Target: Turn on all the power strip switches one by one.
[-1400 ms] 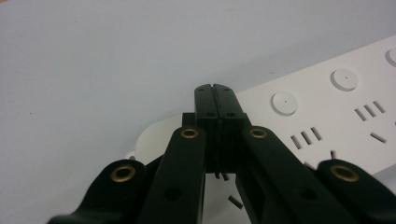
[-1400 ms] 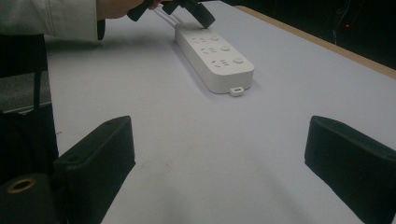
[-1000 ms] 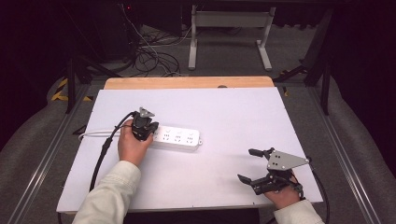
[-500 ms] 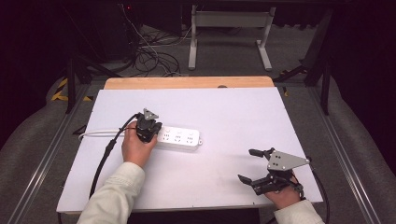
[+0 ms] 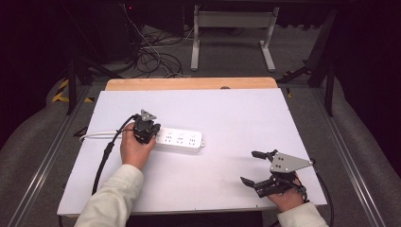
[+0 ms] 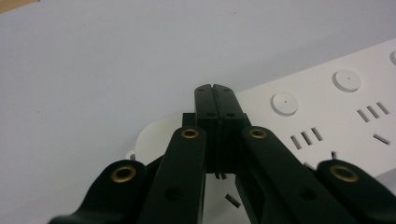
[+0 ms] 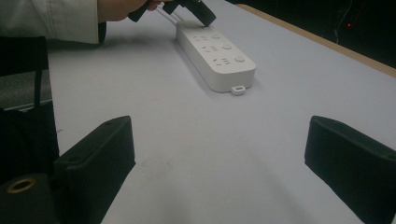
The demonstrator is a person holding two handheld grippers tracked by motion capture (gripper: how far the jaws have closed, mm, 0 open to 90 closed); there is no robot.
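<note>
One power strip [image 5: 178,139], three outlets, left claw [image 6: 215,88] pressed together, right claw [image 7: 219,154] spread apart.

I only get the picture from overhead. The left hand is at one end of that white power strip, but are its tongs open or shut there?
Observer: Shut. In the left gripper view the left tongs have both jaws pressed together, tips down on the power strip at its end.
Operator: Is anything gripped between them?
Observer: Nothing shows between the jaws; they meet flat, beside a round button on the strip's top face.
Operator: And the right tongs?
Observer: Wide open. The right gripper view shows the right tongs with bare table between the jaws, the strip lying well ahead of them.
</note>
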